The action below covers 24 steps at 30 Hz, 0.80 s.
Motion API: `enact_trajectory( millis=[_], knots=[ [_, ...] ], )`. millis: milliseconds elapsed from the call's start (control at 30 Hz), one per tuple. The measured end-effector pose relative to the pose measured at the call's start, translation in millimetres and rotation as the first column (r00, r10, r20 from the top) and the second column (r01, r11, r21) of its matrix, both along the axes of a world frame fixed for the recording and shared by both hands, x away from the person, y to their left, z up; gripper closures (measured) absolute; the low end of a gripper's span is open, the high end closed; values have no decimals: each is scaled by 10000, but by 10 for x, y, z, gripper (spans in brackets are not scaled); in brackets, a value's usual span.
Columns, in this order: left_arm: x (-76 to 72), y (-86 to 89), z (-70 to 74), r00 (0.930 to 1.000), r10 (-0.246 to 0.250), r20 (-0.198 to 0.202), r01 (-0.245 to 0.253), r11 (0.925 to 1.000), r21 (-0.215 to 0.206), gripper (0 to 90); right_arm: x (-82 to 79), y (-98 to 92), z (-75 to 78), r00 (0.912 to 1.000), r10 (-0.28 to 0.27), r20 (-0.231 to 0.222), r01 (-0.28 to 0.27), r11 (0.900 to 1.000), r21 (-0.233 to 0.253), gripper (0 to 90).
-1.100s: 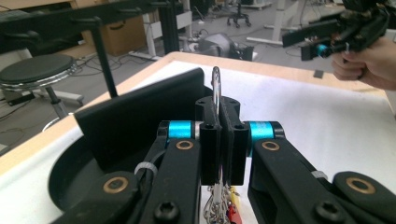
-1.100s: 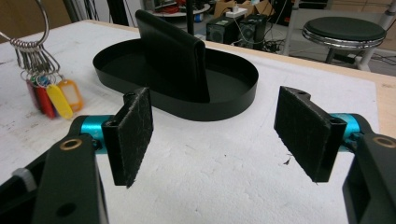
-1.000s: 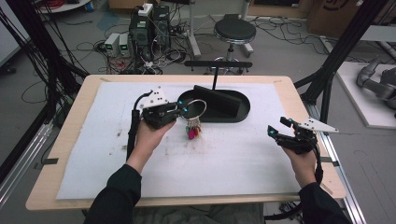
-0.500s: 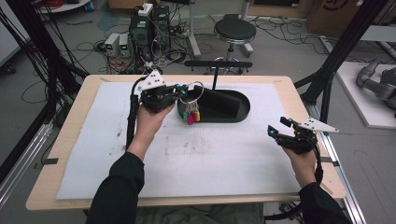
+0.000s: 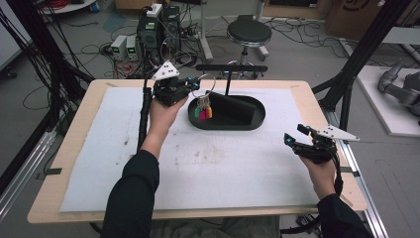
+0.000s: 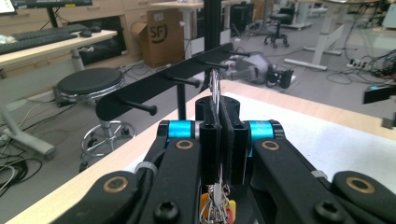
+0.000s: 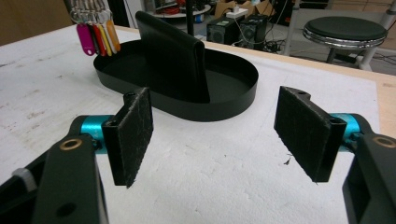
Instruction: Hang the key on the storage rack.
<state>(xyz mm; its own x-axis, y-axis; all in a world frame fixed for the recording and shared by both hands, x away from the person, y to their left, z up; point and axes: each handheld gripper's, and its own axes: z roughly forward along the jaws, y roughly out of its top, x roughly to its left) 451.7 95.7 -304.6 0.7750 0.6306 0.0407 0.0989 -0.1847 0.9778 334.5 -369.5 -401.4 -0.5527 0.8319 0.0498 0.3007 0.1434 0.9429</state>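
My left gripper (image 5: 194,85) is shut on a metal key ring (image 5: 208,85) at the back of the table. Coloured key tags (image 5: 203,112) hang from the ring above the left end of the black oval tray (image 5: 247,123). In the left gripper view the jaws pinch the key ring (image 6: 215,84) just short of a black bar with pegs (image 6: 159,88). That bar (image 5: 231,68) stands on a post rising from the tray. My right gripper (image 5: 293,139) rests open at the right side of the table. Its pads (image 7: 133,133) have nothing between them, and the key tags (image 7: 95,35) dangle far off.
A white mat (image 5: 218,163) covers the wooden table (image 5: 74,148). An upright black block (image 7: 173,51) stands inside the tray. A round stool (image 5: 248,33) and electronics boxes (image 5: 156,32) sit on the floor behind the table.
My left gripper has carried the key ring up and toward the back, from the mat in front of the tray to the height of the peg bar. The right gripper has stayed put.
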Motion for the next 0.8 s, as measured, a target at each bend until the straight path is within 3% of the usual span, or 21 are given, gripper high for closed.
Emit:
enact_trajectory(
  millis=[333,433,567,700,767,800],
  knots=[
    [354,15,-172,9951,773,-610,-791,9965,-286,869,-1,3,-3,10000,37,14,-37,10000,5,286],
    [439,0,-217,9927,918,-783,-936,9954,-192,869,2,-1,-7,10000,53,-15,-53,10000,8,286],
    [518,25,-284,9871,1228,-1029,-1277,9909,-432,868,-8,-9,0,10000,47,22,-47,9999,130,286],
    [543,27,-285,9870,1365,-845,-1399,9895,-359,867,-17,-27,11,9999,-1,101,-2,9997,257,286],
    [555,13,-303,9862,1481,-738,-1500,9884,-216,856,-16,-59,32,9996,-274,45,273,9992,296,286],
    [557,8,-310,9842,1515,-910,-1543,9877,-237,856,-16,-59,32,9996,-274,45,273,9992,296,286]
  ],
)
